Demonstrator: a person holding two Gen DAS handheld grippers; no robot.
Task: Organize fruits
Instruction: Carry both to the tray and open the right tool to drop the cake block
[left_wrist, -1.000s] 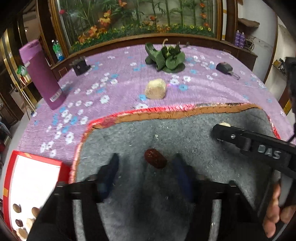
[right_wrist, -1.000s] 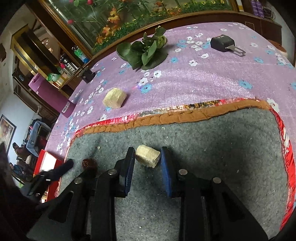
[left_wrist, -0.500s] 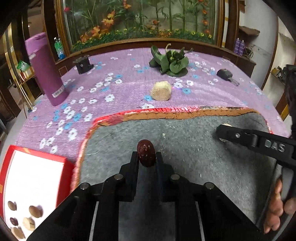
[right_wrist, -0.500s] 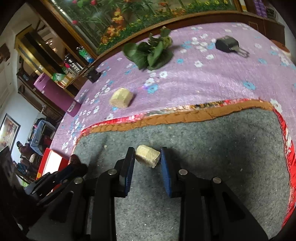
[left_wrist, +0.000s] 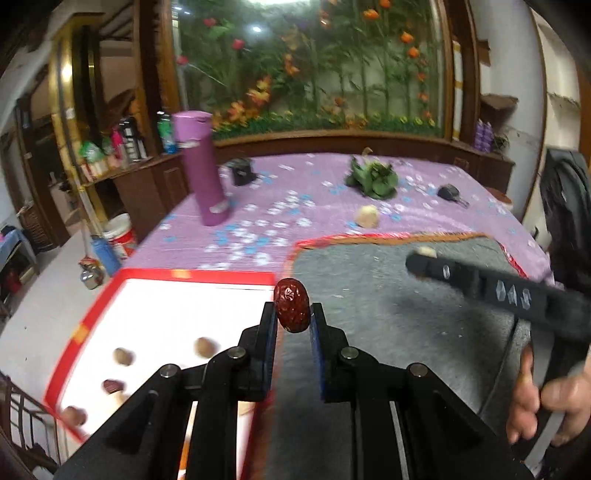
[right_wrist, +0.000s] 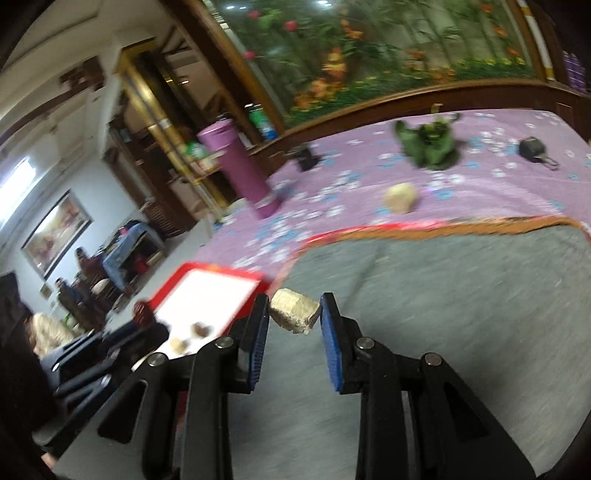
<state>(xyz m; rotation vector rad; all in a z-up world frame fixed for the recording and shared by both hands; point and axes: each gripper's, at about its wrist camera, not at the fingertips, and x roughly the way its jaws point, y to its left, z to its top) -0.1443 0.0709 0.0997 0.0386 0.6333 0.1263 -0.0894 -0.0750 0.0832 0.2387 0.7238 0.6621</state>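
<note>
Left tongs (left_wrist: 292, 320) over grey mat (left_wrist: 388, 295), purple floral cloth (left_wrist: 295, 199).

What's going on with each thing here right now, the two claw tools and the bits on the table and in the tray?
Left gripper: shut on the red date, lifted near the tray's edge.
Right gripper: shut on the beige block, lifted off the grey mat.
Red tray: open, holding several small pieces.
Second beige block: lying loose on the purple cloth.
Purple bottle: upright, lid on.
</note>
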